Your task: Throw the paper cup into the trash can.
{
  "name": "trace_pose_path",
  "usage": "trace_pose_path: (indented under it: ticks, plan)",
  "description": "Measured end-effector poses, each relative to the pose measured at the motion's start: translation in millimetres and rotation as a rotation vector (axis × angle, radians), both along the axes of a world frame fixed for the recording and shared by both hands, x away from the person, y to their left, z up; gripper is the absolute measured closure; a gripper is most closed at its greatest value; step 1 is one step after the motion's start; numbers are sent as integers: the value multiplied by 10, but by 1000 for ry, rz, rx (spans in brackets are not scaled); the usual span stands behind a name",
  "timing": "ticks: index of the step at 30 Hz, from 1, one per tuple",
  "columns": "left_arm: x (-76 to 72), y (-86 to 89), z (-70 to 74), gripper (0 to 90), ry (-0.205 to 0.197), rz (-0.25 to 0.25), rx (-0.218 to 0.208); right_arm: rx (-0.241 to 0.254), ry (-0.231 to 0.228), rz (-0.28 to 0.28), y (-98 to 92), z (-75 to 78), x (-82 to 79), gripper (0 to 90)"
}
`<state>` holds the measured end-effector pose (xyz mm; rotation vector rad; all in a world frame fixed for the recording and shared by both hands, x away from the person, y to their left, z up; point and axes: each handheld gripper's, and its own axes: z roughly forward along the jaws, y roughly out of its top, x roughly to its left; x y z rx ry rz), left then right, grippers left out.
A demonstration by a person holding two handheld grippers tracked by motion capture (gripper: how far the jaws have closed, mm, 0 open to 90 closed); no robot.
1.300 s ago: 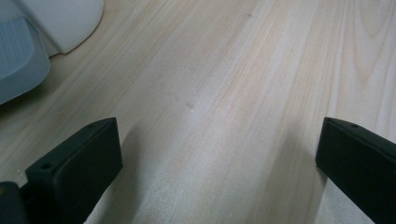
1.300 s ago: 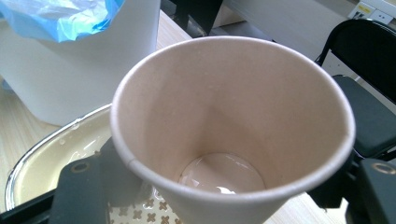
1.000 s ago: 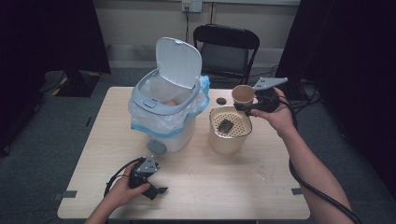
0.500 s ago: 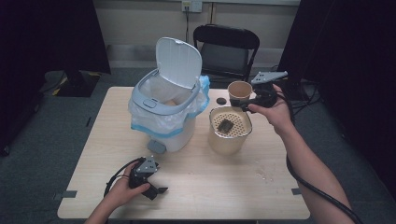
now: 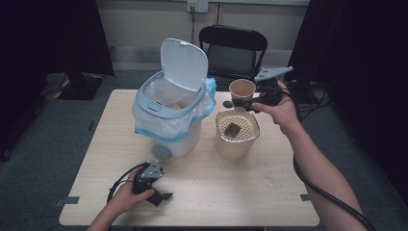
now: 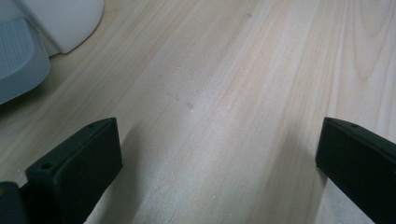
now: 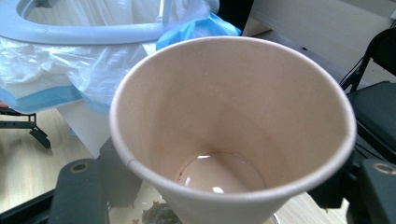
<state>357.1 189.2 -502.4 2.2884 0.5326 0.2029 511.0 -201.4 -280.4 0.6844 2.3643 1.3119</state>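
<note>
My right gripper (image 5: 243, 102) is shut on a brown paper cup (image 5: 241, 89), held upright in the air behind a beige strainer bowl (image 5: 235, 144). In the right gripper view the cup (image 7: 233, 116) sits between the two jaws, with a little liquid at its bottom. A dark, wet lump (image 5: 232, 130) lies on the bowl's perforated insert. A white pedal bin (image 5: 168, 125) with its lid (image 5: 185, 65) raised stands left of the cup. My left gripper (image 5: 162, 197) rests on the table near the front edge, open and empty, with bare wood between its jaws (image 6: 215, 163).
The bin has a clear liner with a blue edge (image 7: 70, 70); its grey pedal (image 6: 18, 60) is close to the left gripper. A small black disc (image 5: 227, 103) lies behind the bowl. Water drops (image 5: 272, 180) dot the table's right. A black chair (image 5: 233, 45) stands behind.
The right gripper has lifted the cup and carried it a little left, toward the bin. The left gripper has not moved.
</note>
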Motion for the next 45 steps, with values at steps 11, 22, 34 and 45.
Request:
trace_pose_path:
  ticks: [11, 22, 34, 45]
  plan:
    - [0, 0, 0, 0, 0, 0, 0, 12, 1, 20, 113, 128, -30, 269]
    - [0, 0, 0, 0, 0, 0, 0, 17, -10, 36, 265, 290, -55, 269]
    - [1, 3, 6, 0, -5, -1, 15, 20, -15, 73, 474, 457, -99, 269]
    - [1, 2, 2, 0, -6, -1, 9, 33, -13, 116, 738, 569, -118, 269]
